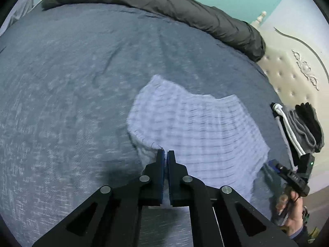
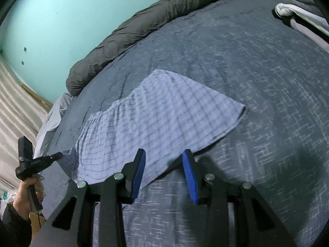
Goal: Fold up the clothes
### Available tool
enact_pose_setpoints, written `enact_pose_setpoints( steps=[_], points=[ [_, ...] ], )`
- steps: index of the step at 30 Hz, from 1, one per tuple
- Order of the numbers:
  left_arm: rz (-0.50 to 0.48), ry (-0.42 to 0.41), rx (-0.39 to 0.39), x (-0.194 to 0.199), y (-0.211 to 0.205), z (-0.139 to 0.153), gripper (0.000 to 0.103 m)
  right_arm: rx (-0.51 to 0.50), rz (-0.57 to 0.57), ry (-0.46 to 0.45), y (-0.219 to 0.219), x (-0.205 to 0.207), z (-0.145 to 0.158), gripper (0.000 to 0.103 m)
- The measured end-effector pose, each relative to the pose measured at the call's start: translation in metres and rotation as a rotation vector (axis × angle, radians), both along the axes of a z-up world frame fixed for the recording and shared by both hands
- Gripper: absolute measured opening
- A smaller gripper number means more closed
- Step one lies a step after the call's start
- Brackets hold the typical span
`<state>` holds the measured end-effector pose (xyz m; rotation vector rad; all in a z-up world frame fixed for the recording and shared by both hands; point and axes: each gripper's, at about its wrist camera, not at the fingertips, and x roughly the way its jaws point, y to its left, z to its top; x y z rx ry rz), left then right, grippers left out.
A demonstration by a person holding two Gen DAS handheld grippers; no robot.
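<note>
Pinching the near edge of the checked cloth point(image 1: 185, 121), my left claw point(image 1: 165, 154) stood closed, its blue pads pressed together on a small raised peak of the fabric. From that pinch the cloth ran ahead and to the right of the claw, lying over the grey-blue bed cover point(image 1: 72, 82), pale blue with thin dark lines, blurred in places. My right claw point(image 2: 164, 156) stood partly open, its two blue pads apart; the cloth's near hem lay just under the left pad point(image 2: 138, 175), while the right pad was over bare cover, and I could not tell whether either touched. Beyond both claws a dark grey rolled duvet point(image 1: 164, 2) lay along the far side of the bed. Well to the right of my left claw sat a small stack of clothes point(image 1: 302, 127), grey, black and white.
</note>
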<state>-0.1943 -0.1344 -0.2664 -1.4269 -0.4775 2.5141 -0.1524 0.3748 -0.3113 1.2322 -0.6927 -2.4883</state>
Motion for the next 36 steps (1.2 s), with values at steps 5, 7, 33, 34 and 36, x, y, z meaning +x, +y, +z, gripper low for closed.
enact_pose_setpoints(
  steps=[5,7,33,34,36],
  points=[
    [-0.069,0.024,-0.010,-0.014,0.047,0.025,0.003,-0.008,-0.007,0.000,0.012,0.001,0.002,0.038],
    [-0.105,0.035,-0.019,-0.020,0.071,0.034,0.003,0.000,0.000,0.009,0.015,0.001,0.004,0.038],
    [-0.412,-0.090,-0.041,-0.077,0.329,-0.038,0.051,-0.062,-0.054,-0.018,0.070,-0.024,-0.004,0.038],
    [-0.397,-0.074,-0.028,-0.076,0.320,-0.031,0.056,-0.064,-0.046,-0.015,0.067,-0.026,-0.003,0.038],
    [-0.370,-0.045,-0.014,-0.075,0.302,-0.018,0.056,-0.066,-0.033,-0.014,0.061,-0.028,-0.002,0.038]
  ],
)
